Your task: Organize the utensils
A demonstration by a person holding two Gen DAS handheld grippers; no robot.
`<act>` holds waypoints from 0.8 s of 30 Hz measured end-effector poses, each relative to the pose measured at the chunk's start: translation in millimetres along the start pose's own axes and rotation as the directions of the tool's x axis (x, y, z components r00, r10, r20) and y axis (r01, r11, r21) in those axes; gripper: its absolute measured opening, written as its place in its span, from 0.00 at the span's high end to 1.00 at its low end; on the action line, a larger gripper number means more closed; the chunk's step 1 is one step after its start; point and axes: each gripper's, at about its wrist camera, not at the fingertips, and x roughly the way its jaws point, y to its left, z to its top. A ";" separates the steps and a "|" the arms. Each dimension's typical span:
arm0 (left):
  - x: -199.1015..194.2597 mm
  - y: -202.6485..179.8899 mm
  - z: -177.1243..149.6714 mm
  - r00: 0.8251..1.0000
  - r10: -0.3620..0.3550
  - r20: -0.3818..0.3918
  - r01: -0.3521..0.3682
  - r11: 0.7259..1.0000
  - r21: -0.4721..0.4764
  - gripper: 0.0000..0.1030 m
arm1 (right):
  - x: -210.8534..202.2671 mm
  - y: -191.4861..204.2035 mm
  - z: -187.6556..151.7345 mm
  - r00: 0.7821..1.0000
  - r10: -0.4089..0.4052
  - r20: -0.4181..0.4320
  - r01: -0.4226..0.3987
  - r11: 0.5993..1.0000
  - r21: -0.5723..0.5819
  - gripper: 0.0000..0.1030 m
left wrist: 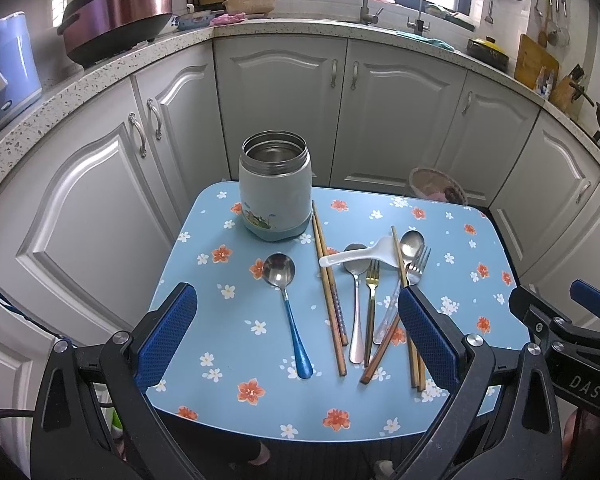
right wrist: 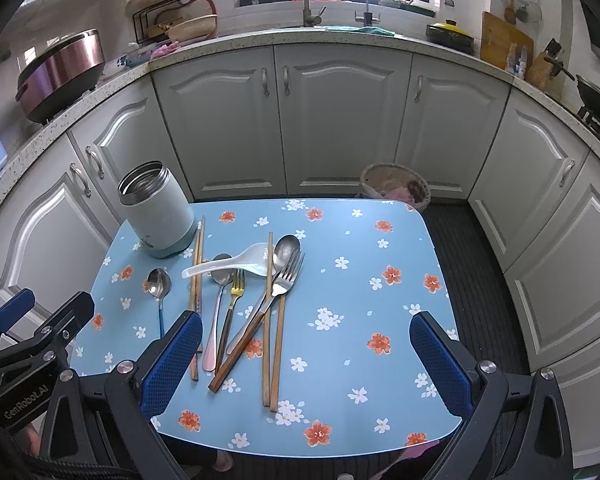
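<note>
My left gripper (left wrist: 298, 336) has its jaws spread wide and empty, and so does my right gripper (right wrist: 306, 360). Ahead of both, the utensils lie on the blue floral table (right wrist: 360, 320), long axes pointing away from me toward the open jar (left wrist: 275, 186). The blue-handled spoon (left wrist: 290, 304) lies alone, squarely between the left fingers, so I judge that hand nearer.

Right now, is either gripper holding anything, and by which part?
Nothing is held. The left gripper and right gripper are both open above the table, with nothing between their fingers.
</note>
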 end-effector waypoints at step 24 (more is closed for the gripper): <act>1.0 2.7 1.2 1.000 -0.003 0.012 0.003 1.000 -0.003 0.02 | 3.9 -4.8 1.7 0.999 0.028 -0.022 -0.028 1.000 0.014 0.00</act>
